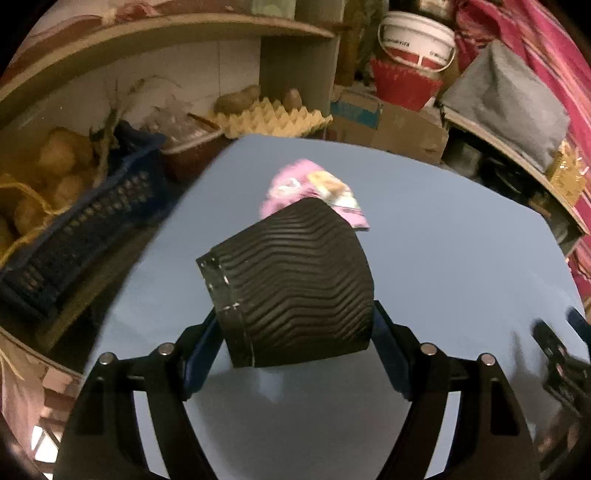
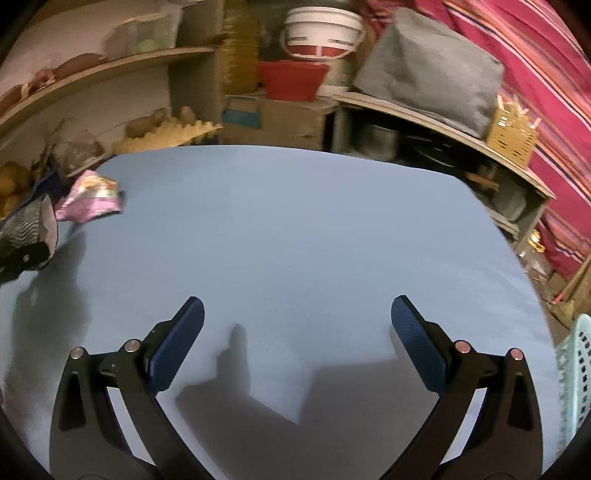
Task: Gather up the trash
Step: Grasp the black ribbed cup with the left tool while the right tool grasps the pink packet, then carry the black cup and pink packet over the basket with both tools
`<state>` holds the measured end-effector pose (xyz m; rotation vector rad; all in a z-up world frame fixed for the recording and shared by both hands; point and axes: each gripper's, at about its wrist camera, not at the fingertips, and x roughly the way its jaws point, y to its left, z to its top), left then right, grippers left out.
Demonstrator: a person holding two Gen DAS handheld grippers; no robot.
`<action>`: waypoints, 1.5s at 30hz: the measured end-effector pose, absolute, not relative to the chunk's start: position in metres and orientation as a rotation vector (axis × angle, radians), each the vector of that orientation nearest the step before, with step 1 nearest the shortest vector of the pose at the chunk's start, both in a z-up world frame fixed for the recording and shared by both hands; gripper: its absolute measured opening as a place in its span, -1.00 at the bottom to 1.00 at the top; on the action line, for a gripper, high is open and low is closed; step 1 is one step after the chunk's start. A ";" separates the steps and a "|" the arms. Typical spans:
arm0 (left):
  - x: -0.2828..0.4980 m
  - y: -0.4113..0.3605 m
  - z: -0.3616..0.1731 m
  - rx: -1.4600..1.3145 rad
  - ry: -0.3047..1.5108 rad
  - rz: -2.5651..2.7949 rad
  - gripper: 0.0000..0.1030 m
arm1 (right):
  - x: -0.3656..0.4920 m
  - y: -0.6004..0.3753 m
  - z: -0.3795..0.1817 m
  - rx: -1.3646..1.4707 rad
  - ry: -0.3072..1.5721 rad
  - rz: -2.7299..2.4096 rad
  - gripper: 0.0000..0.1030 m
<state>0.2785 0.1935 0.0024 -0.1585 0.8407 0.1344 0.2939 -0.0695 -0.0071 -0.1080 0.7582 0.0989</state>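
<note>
From the left wrist, the left gripper (image 1: 295, 325) has its fingers (image 1: 201, 354) clamped on a black ribbed paper cup (image 1: 295, 284), tilted above the pale blue counter (image 1: 443, 240); a crumpled pink snack wrapper (image 1: 314, 188) lies just beyond it. A steady carry without crushing the cup looks wisest. From the right wrist, the right gripper (image 2: 295, 332) hangs with fingers (image 2: 177, 343) spread and empty over bare counter, a pale green perforated basket (image 2: 572, 376) at the right edge. Cluttered wooden shelves (image 2: 110, 74) and a white-and-red plastic bucket (image 2: 321, 33) crowd the room behind.
</note>
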 end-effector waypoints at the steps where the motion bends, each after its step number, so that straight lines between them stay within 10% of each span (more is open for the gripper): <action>1: 0.273 0.202 0.006 -0.159 0.824 0.136 0.47 | 0.295 -0.056 -0.006 -0.100 0.756 0.118 0.92; 24: 0.236 0.348 0.028 -0.135 0.697 0.356 0.47 | 0.417 0.163 -0.030 -0.213 0.884 0.309 0.90; 35: 0.247 0.337 0.032 -0.135 0.705 0.344 0.47 | 0.411 0.182 -0.035 -0.243 0.893 0.404 -0.55; 45: 0.263 0.288 0.038 -0.103 0.710 0.268 0.47 | 0.387 0.109 -0.015 -0.235 0.866 0.344 -0.64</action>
